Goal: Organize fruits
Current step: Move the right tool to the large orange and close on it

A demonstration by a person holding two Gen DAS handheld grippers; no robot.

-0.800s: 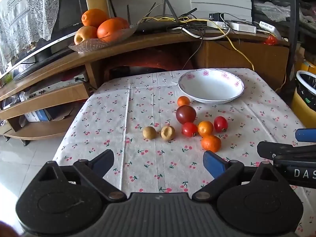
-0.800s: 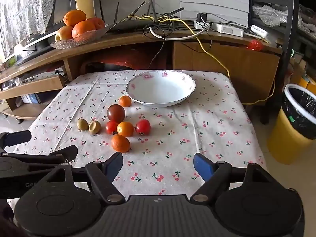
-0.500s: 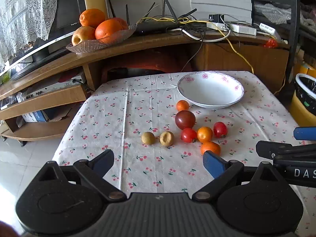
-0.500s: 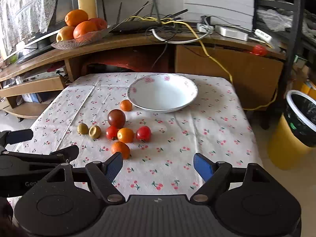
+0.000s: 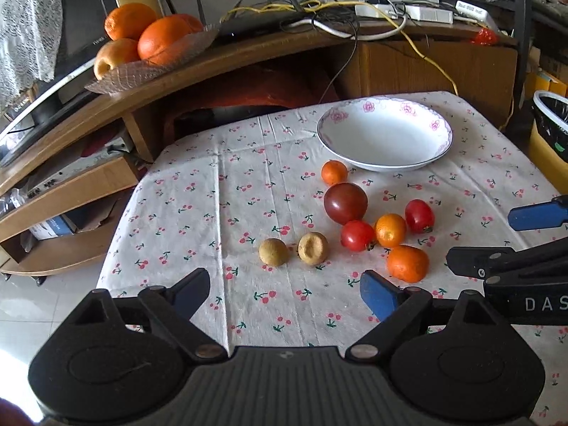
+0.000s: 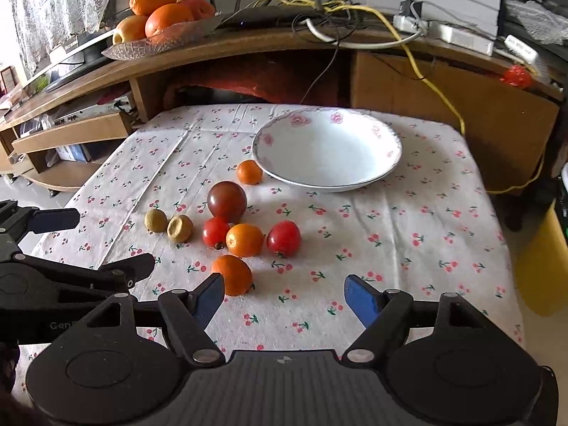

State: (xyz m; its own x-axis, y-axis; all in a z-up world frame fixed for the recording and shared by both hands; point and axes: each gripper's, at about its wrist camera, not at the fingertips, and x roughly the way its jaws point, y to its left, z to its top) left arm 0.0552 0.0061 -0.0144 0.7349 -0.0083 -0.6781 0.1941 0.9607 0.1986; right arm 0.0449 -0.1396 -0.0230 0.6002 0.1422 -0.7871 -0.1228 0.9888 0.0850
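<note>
Both grippers have crept closer to the fruit cluster since the earlier frames; nothing on the cloth has shifted. My left gripper [image 5: 284, 293] and right gripper [image 6: 284, 293] are both spread wide and empty, low over the near edge of the table [image 6: 408, 248]. Every fruit sits loose on the cloth, and the white bowl [image 6: 355, 181] beyond them holds nothing. I judge the nearest orange [image 6: 232, 273], just ahead of my right tool's left finger, the sensible first pick: centre it between the pads, close gently, lift clear of the red tomato [image 6: 283, 238]. Its near side is hidden behind that finger, and the two small brown fruits [image 5: 293, 248] I can't identify.
</note>
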